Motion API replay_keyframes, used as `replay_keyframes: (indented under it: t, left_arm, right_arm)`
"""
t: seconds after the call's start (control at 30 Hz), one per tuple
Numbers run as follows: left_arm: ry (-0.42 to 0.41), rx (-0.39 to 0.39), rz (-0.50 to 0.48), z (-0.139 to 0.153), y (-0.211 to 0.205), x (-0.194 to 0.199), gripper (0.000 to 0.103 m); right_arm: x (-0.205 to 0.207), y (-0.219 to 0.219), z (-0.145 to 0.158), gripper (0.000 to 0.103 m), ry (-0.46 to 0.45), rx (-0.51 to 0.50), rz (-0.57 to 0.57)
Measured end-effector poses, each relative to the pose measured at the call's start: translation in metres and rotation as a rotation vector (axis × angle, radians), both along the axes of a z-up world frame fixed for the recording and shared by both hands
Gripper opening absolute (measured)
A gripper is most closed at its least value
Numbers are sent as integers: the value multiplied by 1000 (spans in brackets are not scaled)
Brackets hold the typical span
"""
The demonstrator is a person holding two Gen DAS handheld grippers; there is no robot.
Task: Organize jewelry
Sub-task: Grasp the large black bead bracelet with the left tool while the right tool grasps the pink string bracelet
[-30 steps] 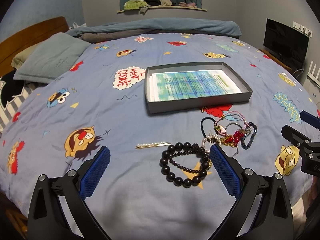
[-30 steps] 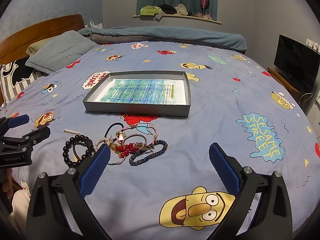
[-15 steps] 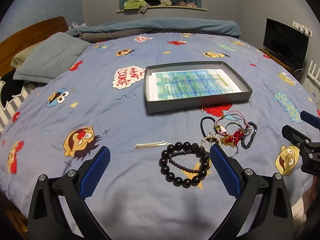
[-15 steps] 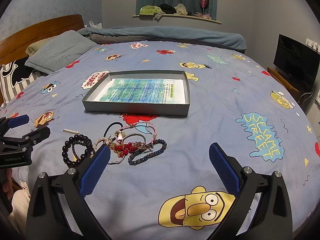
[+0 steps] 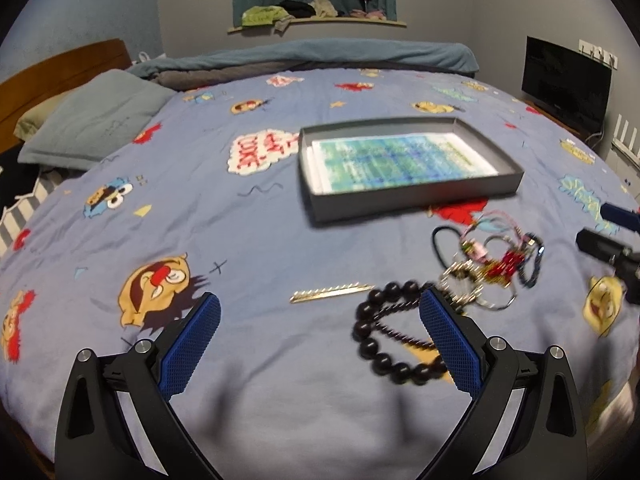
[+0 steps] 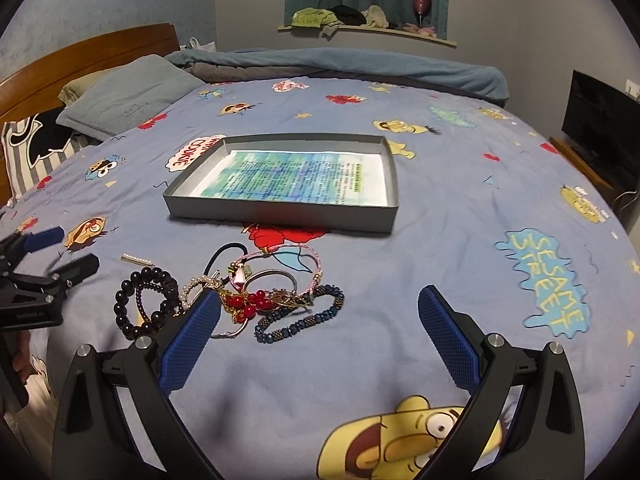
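A shallow grey box (image 5: pixel 416 196) (image 6: pixel 280 216) lined with blue-green paper lies on the bed. In front of it is a heap of jewelry (image 5: pixel 492 264) (image 6: pixel 276 292): red beads, a pink cord bracelet, a dark blue bead bracelet (image 6: pixel 300 316), a black hair tie. A black bead bracelet (image 5: pixel 394 338) (image 6: pixel 144 304) lies at its left, and a gold pearl hair clip (image 5: pixel 332 292) (image 6: pixel 136 259) further left. My left gripper (image 5: pixel 320 340) is open and empty, just short of the clip and black beads. My right gripper (image 6: pixel 318 334) is open and empty, near the heap.
The bed has a blue cartoon-print sheet (image 6: pixel 460 216). Pillows (image 5: pixel 96 128) and a wooden headboard (image 6: pixel 80 52) are at the left, a rolled blanket (image 5: pixel 320 56) at the far edge, a TV (image 5: pixel 564 80) at the right.
The left gripper has moved left and forward, so the clip now lies between its fingers and the view is blurred. The right gripper has edged closer to the heap.
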State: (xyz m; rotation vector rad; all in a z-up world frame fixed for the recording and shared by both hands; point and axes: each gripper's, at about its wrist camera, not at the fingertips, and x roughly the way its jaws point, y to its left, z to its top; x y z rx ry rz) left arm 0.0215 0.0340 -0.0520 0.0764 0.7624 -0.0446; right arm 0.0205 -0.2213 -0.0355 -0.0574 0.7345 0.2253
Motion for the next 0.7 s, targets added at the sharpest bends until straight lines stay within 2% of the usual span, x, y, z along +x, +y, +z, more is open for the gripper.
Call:
replay_keyframes:
  t: [0.23,0.33,0.4,0.47,0.5,0.57,0.67,0.7]
  left_arm:
    - [27,-3,-37,-26,19,6,94]
    - [42,-56,-100,-29,18,8,81]
    - [46,-84,-129,-30,15,7,81]
    - [36,-79,-162,-30,5,4,78]
    - [37,-59,-172,-32,0,3,75]
    - [60,-39,-195,-36,-9,5,57]
    - [101,-77,-199,-40,-9,8,44]
    - [104,-89,-197,-40,-8,7,43]
  right_arm:
    - [19,-2,-15,97,27,14,0]
    - [28,-2,-19,86,39,26,-3]
    - [34,-2,-22,80,47,29,-3]
    - [39,-1,-25,68,54,31,3]
    - [41,0,-27,65,57,30,6]
    - [46,3,-31,54,67,26,14]
    - [54,7,-37,41,79,11,31]
    - [56,8,-38,39,80,11,35]
